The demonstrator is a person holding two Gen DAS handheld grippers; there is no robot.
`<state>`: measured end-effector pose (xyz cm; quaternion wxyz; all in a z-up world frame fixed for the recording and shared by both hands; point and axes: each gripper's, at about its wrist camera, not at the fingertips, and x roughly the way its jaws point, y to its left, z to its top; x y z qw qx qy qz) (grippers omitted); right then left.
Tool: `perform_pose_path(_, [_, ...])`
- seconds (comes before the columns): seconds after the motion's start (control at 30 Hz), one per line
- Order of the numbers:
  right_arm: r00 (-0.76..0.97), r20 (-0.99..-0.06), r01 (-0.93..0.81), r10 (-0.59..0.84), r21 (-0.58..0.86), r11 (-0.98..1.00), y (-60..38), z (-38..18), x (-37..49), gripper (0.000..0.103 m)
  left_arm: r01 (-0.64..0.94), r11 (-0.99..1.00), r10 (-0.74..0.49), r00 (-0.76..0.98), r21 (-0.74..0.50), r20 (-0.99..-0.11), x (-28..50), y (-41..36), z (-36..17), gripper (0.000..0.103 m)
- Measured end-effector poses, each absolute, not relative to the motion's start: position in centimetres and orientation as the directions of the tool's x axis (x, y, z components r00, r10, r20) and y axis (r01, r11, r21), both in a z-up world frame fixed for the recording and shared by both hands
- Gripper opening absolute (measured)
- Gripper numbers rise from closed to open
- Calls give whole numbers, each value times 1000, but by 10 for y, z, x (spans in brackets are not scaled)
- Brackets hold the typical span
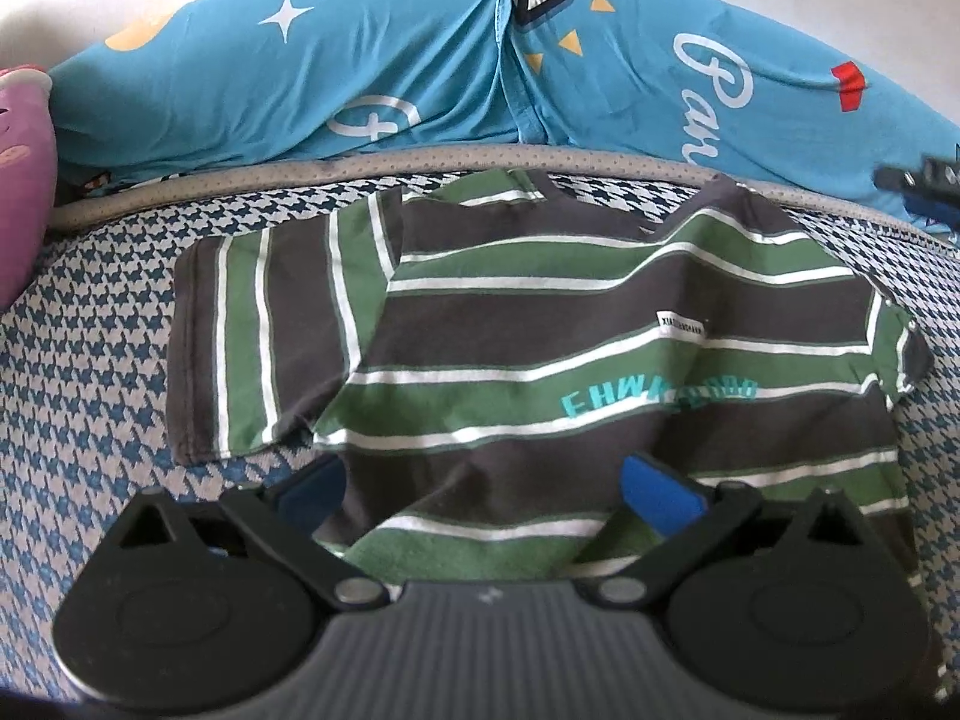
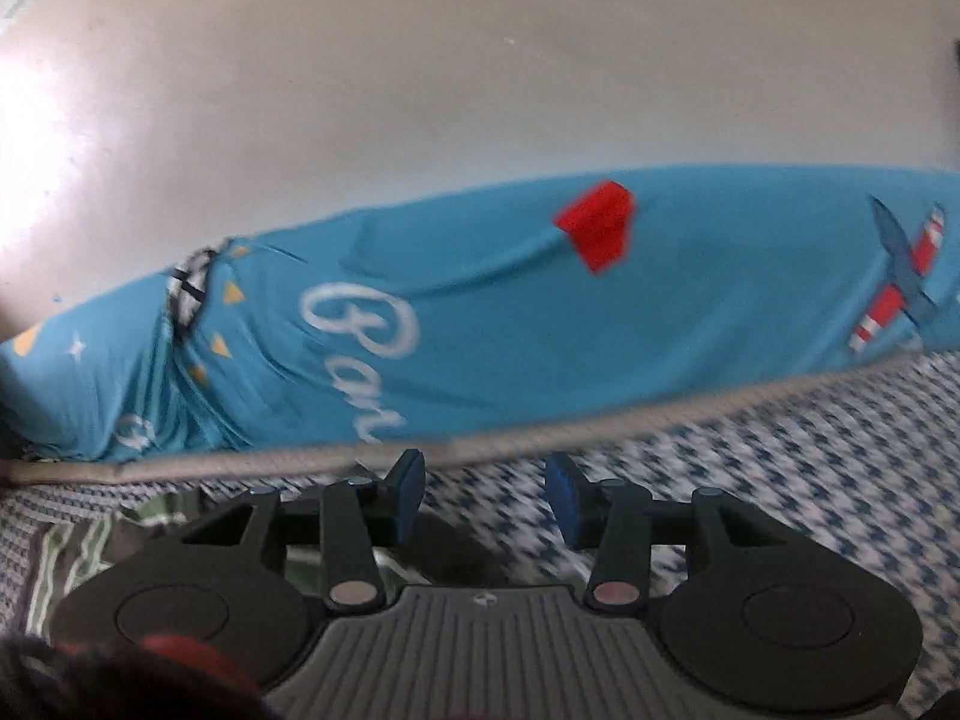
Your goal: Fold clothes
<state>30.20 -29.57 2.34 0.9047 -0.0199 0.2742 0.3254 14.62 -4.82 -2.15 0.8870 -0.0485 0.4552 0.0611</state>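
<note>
A T-shirt [image 1: 540, 324] striped in green, dark grey and white lies spread on the houndstooth bed cover [image 1: 90, 396], chest side up with teal lettering. Its left sleeve lies flat, and the right side is rumpled. My left gripper [image 1: 486, 489] is open wide over the shirt's lower hem, with the cloth running between its blue fingers [image 1: 660, 492] and not pinched. My right gripper [image 2: 486, 492] is open above the bare bed cover [image 2: 750, 468], holding nothing. An edge of the shirt [image 2: 78, 546] shows at the lower left of the blurred right wrist view.
A long blue printed pillow [image 1: 390, 78] lies along the far side of the bed against a white wall [image 2: 480, 60]. Grey piping [image 1: 360, 171] marks the cover's edge. A pink plush item [image 1: 24, 168] sits at far left. A dark object [image 1: 924, 177] pokes in at far right.
</note>
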Motion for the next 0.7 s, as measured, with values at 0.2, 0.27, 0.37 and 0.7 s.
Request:
perform_pose_path(0.2, [680, -581, -500, 447, 77, 863, -320, 11, 298, 56, -155, 987, 66, 586, -31, -808, 142, -45, -18, 103])
perform_pose_path(0.27, [678, -594, -490, 433, 73, 868, -325, 1, 300, 60, -156, 987, 67, 589, -32, -806, 141, -44, -17, 103])
perform_pose_path(0.37, [664, -614, -477, 426, 91, 874, -332, -14, 308, 60, -153, 988, 69, 594, -29, -802, 138, -44, -16, 103])
perform_pose_path(0.7, [637, -644, -494, 424, 82, 866, -314, -42, 312, 26, -152, 988, 73, 587, -21, -806, 140, -45, -19, 103])
